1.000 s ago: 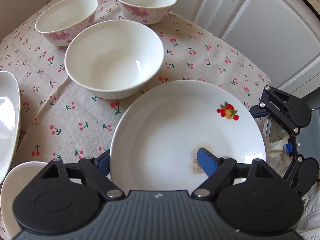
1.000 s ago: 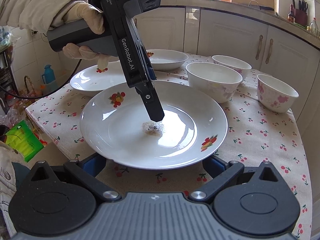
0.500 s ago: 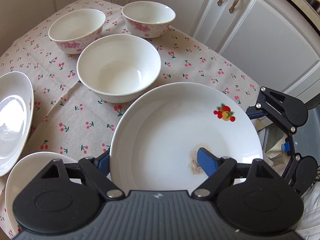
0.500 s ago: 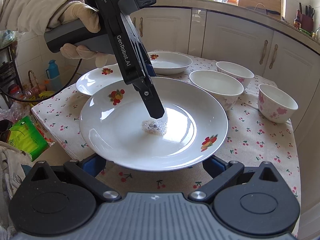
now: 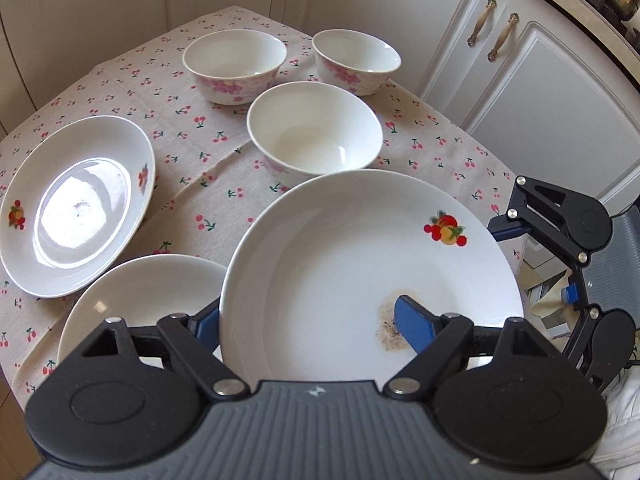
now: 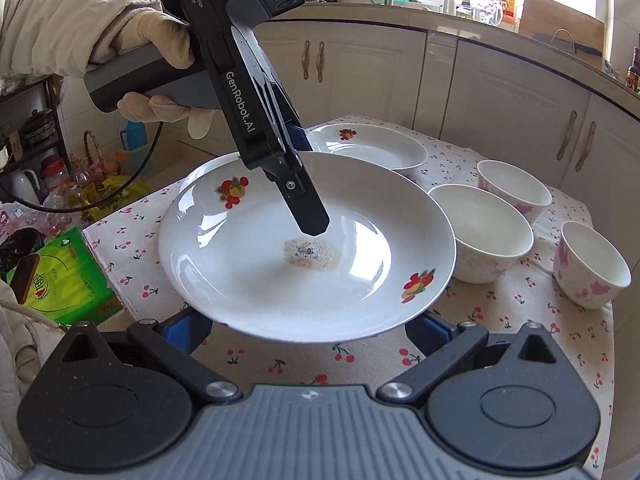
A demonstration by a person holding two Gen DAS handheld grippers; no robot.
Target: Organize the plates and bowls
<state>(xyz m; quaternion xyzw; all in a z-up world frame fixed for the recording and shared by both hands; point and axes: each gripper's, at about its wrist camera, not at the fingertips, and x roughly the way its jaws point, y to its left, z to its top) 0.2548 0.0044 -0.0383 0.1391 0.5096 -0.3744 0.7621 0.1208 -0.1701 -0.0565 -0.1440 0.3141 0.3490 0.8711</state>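
Note:
My left gripper (image 5: 308,316) is shut on the rim of a large white plate (image 5: 360,264) with a fruit print and a brown food stain. One finger lies on top of the plate and one under it. The plate is held above the table, also in the right wrist view (image 6: 248,272). My right gripper (image 6: 308,326) is open, its fingers (image 6: 188,326) just below the plate's near rim, not touching it. Two more fruit-print plates (image 5: 76,204) (image 5: 136,300) and a plain white bowl (image 5: 316,136) sit on the cherry tablecloth (image 5: 192,140).
Two pink-flowered bowls (image 5: 234,64) (image 5: 356,60) stand at the far side of the table. White cabinets (image 5: 540,80) run behind it. A green tissue pack (image 6: 60,276) and bags lie on the floor left of the table.
The left gripper has lifted the plate higher and pulled back. More of the table and the two other plates have come into view. The right gripper stays open below the plate.

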